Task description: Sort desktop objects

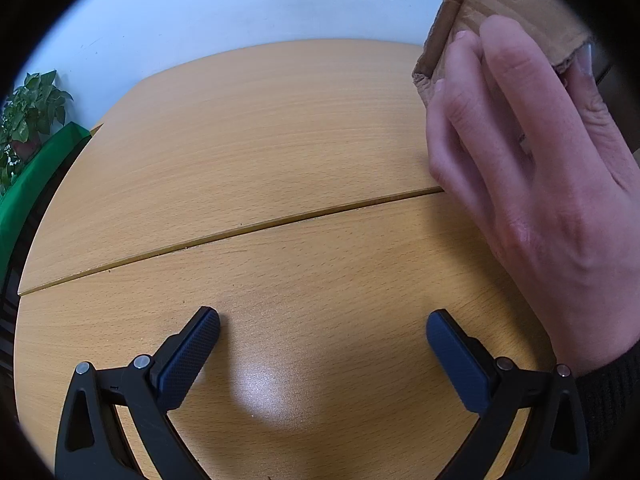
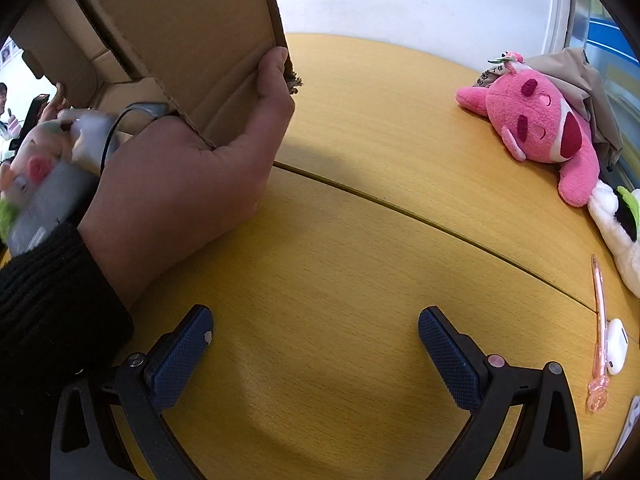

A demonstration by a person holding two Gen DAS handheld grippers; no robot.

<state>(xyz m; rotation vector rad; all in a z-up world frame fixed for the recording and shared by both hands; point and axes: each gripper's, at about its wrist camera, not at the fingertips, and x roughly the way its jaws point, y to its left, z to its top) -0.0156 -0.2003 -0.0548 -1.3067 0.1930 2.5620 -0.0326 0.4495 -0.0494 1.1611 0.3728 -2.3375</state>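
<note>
You see a smooth wood-grain table point(image 1: 280, 140) with soft sheen, a matt corrugated cardboard box point(image 2: 180, 40) with frayed edges, fuzzy pink plush toy point(image 2: 540, 128), and textured rubbery gripper pads point(image 1: 188, 360).

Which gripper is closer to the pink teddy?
Right. The pink plush lies on the table ahead and to the right of the right gripper, which is open and empty. The left gripper faces bare table; the plush is not in its view.

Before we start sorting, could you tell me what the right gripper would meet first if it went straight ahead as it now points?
Probably nothing: ahead of the right gripper lies bare table up to the wall.
</note>
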